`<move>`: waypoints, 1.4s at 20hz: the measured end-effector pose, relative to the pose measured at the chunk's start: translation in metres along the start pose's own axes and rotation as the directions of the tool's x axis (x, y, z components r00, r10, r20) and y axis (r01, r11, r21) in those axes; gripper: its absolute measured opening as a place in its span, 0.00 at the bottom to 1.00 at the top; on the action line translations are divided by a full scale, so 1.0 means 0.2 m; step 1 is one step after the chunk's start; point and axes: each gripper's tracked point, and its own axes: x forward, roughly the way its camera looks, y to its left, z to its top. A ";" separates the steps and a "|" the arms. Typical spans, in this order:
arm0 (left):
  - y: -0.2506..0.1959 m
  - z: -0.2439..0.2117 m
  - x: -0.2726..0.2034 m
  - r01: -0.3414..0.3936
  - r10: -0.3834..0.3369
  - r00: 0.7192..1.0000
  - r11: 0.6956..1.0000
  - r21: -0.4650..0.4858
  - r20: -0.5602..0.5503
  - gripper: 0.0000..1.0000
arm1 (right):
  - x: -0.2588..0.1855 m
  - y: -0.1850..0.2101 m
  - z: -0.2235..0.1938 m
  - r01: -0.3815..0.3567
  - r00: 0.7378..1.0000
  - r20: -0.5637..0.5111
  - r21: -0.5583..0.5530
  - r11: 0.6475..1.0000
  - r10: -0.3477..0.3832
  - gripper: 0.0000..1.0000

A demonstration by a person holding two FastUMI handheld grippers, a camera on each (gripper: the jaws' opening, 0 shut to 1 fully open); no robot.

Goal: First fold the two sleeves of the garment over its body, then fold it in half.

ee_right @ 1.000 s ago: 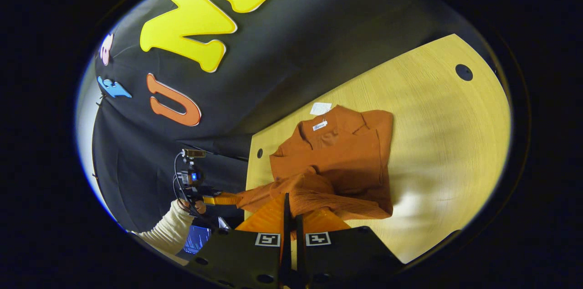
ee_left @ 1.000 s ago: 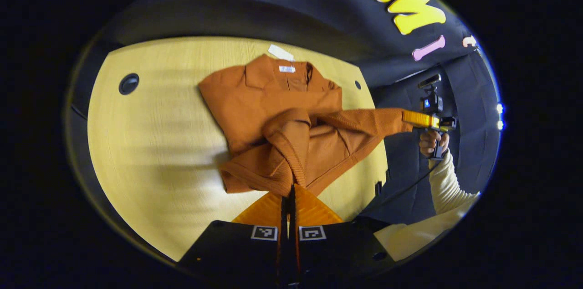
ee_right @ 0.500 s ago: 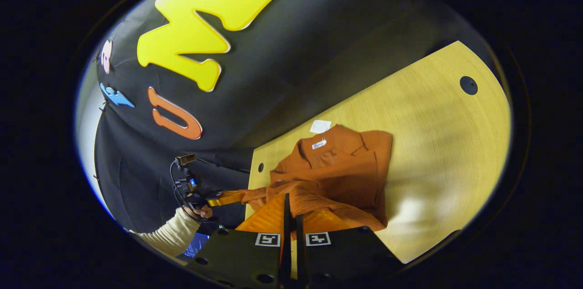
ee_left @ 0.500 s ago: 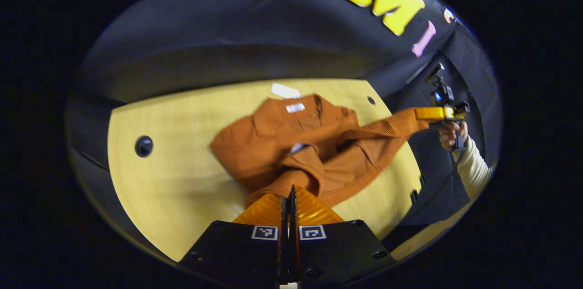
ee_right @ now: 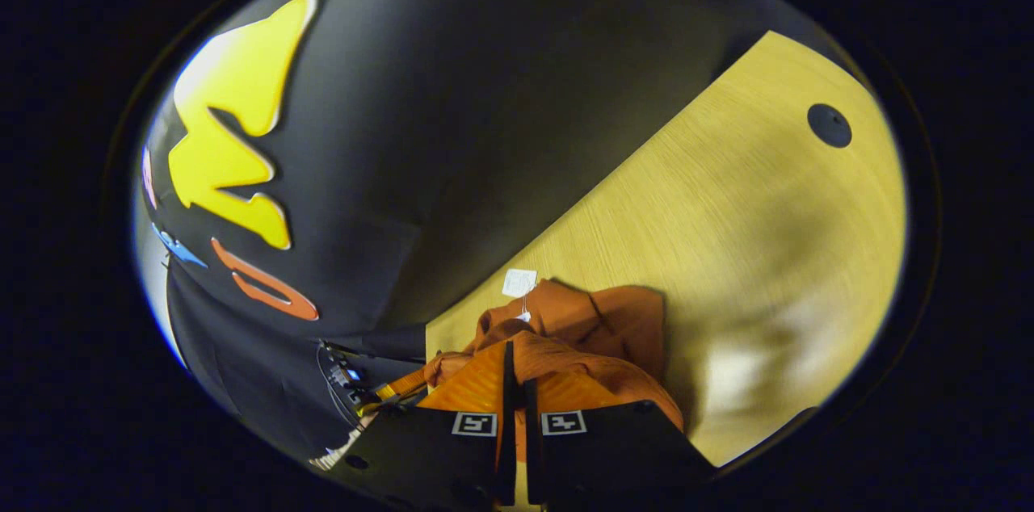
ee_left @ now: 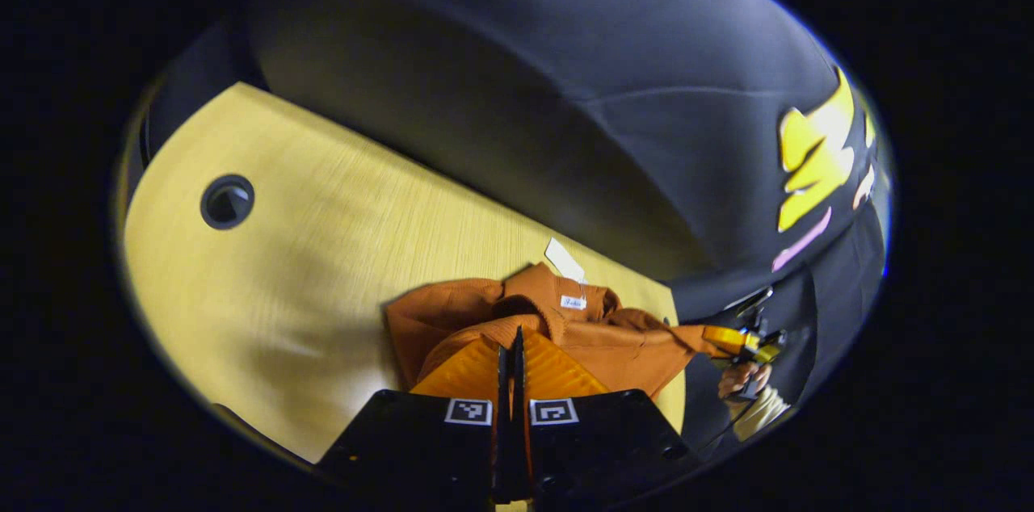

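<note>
garment: a rust-orange knitted top [ee_left: 565, 334] lies bunched on the pale wooden table [ee_left: 323, 253], close to the table's far edge by the black cloth wall; in the right claw view the same garment [ee_right: 598, 334] sits against that edge too
collar and tags: the collar [ee_left: 557, 294] faces the wall, with a small white label sewn inside it and a white paper tag [ee_left: 563, 259] lying on the table just beyond; in the right claw view the tag [ee_right: 519, 282] hangs by a thread at the neck
hem: the lower edge of the garment is lifted off the table and stretched between the two claws
left claw: the left claw [ee_left: 511, 350] has its fingers pressed together with a ribbed fold of the garment pinched between them
right claw: the right claw [ee_right: 514, 371] is likewise clamped on the garment's ribbed edge, fingers together; in the left claw view it appears farther off [ee_left: 731, 340], held by a hand [ee_left: 739, 379] with a cream sleeve, gripping the far end of the stretched cloth
table: two round dark holes show in its top, one [ee_left: 227, 201] well apart from the garment in the left claw view, another [ee_right: 829, 125] in the right claw view
</note>
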 end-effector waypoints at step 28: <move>0.08 0.55 -0.81 0.093 0.122 0.870 0.911 -0.402 0.478 0.98 | -0.08 0.00 0.24 0.084 0.927 0.361 0.077 0.993 -0.107 0.91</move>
